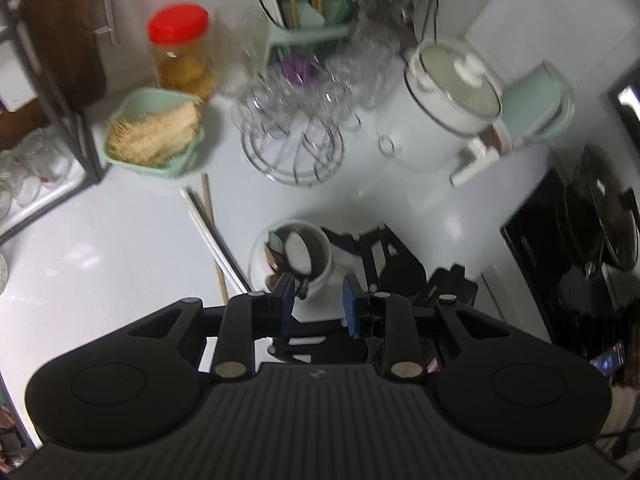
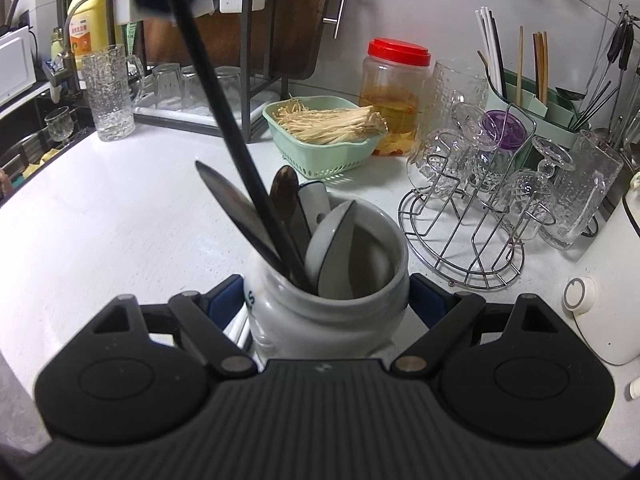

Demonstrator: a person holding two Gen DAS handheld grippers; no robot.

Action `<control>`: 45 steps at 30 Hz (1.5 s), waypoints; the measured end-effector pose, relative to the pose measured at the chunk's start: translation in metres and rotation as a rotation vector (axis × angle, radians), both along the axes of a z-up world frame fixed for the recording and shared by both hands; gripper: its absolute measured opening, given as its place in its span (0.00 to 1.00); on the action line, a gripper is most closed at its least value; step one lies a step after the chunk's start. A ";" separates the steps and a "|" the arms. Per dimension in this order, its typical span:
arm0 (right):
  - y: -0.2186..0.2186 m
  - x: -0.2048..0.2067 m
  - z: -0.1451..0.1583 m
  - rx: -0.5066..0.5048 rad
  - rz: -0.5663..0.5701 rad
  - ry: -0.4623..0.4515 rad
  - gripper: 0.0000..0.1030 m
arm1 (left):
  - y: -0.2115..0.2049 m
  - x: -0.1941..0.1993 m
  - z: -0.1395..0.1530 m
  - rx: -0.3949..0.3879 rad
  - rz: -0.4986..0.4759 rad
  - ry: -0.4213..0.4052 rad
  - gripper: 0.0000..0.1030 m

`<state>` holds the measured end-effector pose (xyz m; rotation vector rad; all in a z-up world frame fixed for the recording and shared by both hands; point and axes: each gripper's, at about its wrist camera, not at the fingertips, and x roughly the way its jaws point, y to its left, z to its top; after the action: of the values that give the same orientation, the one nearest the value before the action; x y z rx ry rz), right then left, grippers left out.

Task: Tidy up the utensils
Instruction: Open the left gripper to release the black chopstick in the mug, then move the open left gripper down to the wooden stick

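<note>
Two views are covered. Left wrist: the left claw [image 1: 318, 300] is seen part open above the white jar [image 1: 291, 258], blue pads apart, nothing pressed between them. A white spoon [image 1: 298, 254] is seen inside the jar. Loose chopsticks [image 1: 208, 232] are laid on the counter [image 1: 100, 248] just left of the jar.

Right wrist: the right claw [image 2: 328, 300] is closed around the jar [image 2: 324, 312], one blue pad [image 2: 426, 300] on each side of its body. The jar is stood on the counter, loaded with a black-handled utensil [image 2: 224, 120], a dark spoon [image 2: 285, 184] and a white ladle [image 2: 332, 240]. A green basket [image 2: 320, 148] is placed behind.
</note>
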<state>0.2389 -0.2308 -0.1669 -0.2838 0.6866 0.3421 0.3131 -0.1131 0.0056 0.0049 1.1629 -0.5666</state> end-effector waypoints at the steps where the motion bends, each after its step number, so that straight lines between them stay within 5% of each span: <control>1: 0.000 -0.001 0.000 0.002 0.000 -0.004 0.88 | 0.005 -0.005 0.001 -0.018 0.021 -0.019 0.29; 6: -0.003 -0.006 -0.003 0.011 0.021 -0.044 0.88 | 0.030 -0.036 -0.003 -0.033 0.089 -0.122 0.29; 16: -0.005 -0.006 -0.003 0.044 0.007 -0.051 0.88 | 0.085 -0.094 -0.029 -0.101 0.322 -0.153 0.29; 29: -0.009 -0.003 -0.002 0.046 -0.007 -0.035 0.87 | 0.120 -0.122 -0.108 -0.195 0.480 -0.190 0.29; 36: -0.022 -0.005 0.001 0.027 -0.034 -0.018 0.87 | 0.105 -0.088 -0.156 -0.214 0.397 -0.176 0.29; 45: -0.030 -0.011 -0.001 0.032 -0.048 -0.046 0.87 | 0.068 -0.049 -0.225 -0.119 0.219 -0.147 0.28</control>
<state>0.2276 -0.2611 -0.1683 -0.2436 0.6414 0.2997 0.2638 -0.0453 -0.2199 -0.1778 0.9705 -0.4322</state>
